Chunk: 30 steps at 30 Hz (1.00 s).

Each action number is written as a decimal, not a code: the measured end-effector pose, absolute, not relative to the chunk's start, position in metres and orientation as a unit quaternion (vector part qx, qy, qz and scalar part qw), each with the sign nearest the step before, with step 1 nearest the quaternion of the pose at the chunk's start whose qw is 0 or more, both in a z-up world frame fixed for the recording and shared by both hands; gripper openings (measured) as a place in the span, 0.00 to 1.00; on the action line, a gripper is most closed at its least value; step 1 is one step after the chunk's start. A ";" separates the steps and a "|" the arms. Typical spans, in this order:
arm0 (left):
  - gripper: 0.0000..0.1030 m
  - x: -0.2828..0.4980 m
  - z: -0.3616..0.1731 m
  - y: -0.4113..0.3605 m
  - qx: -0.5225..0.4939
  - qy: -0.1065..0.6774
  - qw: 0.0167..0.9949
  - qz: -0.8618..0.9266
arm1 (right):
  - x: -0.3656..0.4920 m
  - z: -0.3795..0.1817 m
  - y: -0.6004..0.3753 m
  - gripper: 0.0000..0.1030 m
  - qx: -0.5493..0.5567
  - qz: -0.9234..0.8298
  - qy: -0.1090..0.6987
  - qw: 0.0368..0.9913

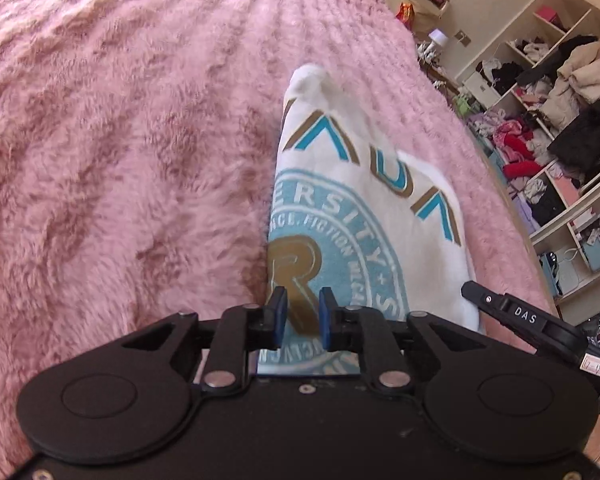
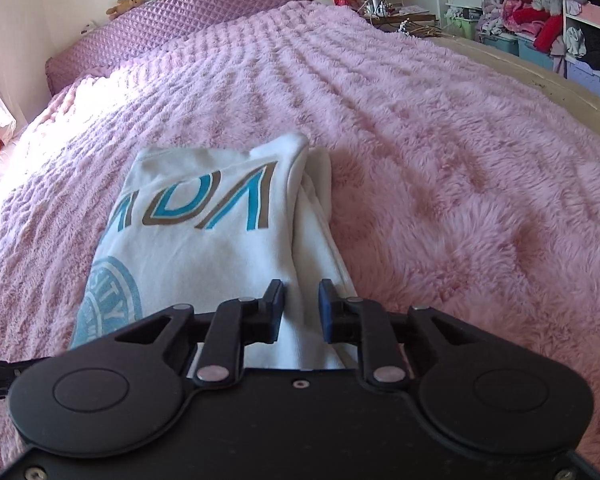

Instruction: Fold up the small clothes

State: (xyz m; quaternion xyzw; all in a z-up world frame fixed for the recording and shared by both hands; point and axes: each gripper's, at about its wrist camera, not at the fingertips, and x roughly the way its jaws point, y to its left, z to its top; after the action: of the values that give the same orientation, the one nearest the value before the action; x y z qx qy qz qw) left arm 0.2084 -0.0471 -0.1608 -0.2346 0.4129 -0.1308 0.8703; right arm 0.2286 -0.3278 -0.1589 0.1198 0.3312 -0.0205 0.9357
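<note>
Both grippers (image 1: 303,312) (image 2: 302,310) slightly parted — folded white shirt (image 2: 204,236), pink blanket (image 2: 440,140)

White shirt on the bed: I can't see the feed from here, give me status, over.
Left gripper and right gripper open, pads apart, nothing pinched. White shirt folded, flat on pink blanket. Nothing in the way.

Folded white garment (image 2: 204,232) lies on the fluffy pink bedspread (image 2: 440,160).

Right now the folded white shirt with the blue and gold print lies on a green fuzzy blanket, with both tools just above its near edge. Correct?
Not quite: the blanket is pink, not green, as the right wrist view shows. The folded white shirt does lie on it, with the left tool and right tool at its near edge.
</note>
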 end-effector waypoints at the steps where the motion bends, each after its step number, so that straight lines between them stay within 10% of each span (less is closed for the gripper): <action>1: 0.29 0.218 -0.156 -0.046 -0.234 0.402 0.875 -0.130 | 0.234 -0.154 -0.329 0.21 0.124 -0.013 0.322 0.939; 19: 0.68 0.436 -0.211 -0.042 -0.434 0.425 0.789 -0.093 | 0.378 -0.177 -0.365 0.40 0.244 0.003 0.321 0.915; 21: 0.59 0.447 -0.209 -0.049 -0.436 0.423 0.790 -0.088 | 0.386 -0.180 -0.368 0.39 0.247 0.004 0.325 0.913; 23: 0.00 0.453 -0.202 -0.055 -0.421 0.409 0.805 -0.086 | 0.390 -0.176 -0.367 0.12 0.234 0.001 0.322 0.917; 30: 0.04 0.485 -0.199 -0.077 -0.323 0.420 0.845 -0.066 | 0.402 -0.183 -0.368 0.09 0.211 -0.027 0.337 0.917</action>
State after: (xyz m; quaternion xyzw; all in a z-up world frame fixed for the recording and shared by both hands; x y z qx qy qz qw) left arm 0.4849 -0.0770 -0.1992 -0.3232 0.4200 -0.0664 0.8454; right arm 0.4016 -0.3683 -0.1832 0.2107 0.3372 -0.0268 0.9172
